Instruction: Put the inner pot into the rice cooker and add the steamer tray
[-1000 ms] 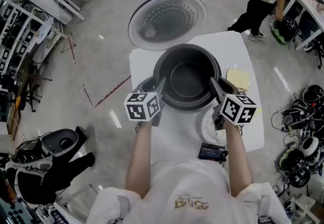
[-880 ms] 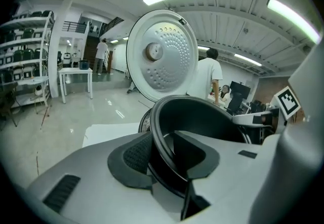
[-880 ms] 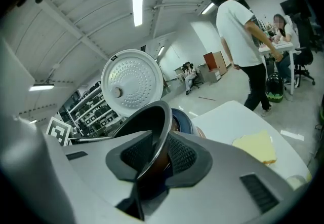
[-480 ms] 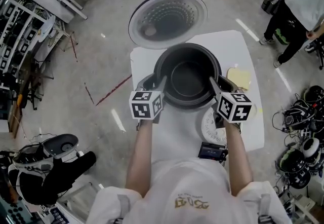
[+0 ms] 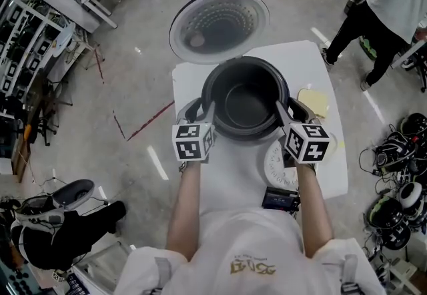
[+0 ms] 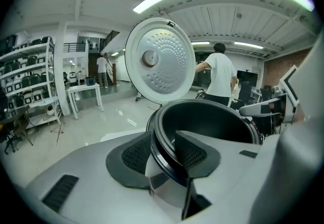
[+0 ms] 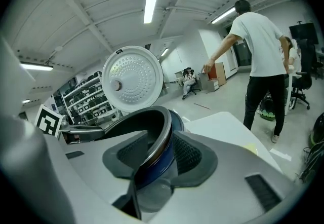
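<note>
Inner pot (image 5: 245, 103) in rice cooker (image 5: 247, 139) on white counter (image 5: 313, 63), left tool (image 5: 209, 115) and right tool (image 5: 283, 113) astride pot rim, jaws just opening, unclamped, lid (image 5: 220, 25) open behind pot, glossy grey floor (image 5: 127, 53) around.

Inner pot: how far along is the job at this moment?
Done: the inner pot sits in the rice cooker, lid open. In hand: left gripper and right gripper straddle its rim, jaws just opening. Left: the steamer tray, apparently the white disc beside the cooker, not yet added.

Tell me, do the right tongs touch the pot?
Cannot tell. Right gripper view: the pot rim stands between the right tongs, which have just been opening; neither gap nor pressing shows plainly.
</note>
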A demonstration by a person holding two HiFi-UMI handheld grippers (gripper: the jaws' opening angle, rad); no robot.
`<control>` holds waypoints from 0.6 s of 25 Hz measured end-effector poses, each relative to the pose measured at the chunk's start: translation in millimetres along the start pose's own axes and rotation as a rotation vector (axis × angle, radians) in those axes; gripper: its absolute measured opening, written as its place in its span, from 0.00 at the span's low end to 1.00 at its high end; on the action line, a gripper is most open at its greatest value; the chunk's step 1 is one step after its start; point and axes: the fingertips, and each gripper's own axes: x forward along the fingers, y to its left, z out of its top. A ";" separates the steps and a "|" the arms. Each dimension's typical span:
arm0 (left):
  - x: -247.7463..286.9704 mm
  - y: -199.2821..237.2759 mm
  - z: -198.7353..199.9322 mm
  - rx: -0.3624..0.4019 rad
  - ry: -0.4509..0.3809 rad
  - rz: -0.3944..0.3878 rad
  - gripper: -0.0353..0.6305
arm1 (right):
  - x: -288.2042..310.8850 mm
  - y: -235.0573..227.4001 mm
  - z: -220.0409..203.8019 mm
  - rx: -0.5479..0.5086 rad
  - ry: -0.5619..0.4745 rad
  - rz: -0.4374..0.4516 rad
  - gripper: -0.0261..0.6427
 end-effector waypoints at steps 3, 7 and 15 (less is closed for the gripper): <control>-5.9 2.4 3.5 -0.023 -0.023 -0.005 0.30 | -2.6 6.9 1.0 0.001 -0.010 0.006 0.28; -18.4 2.3 6.3 -0.104 -0.073 -0.032 0.32 | -10.9 13.1 -1.3 0.005 -0.025 0.006 0.28; -54.1 2.3 -5.8 -0.170 -0.116 -0.137 0.35 | -35.6 36.2 -19.1 0.034 -0.048 -0.046 0.28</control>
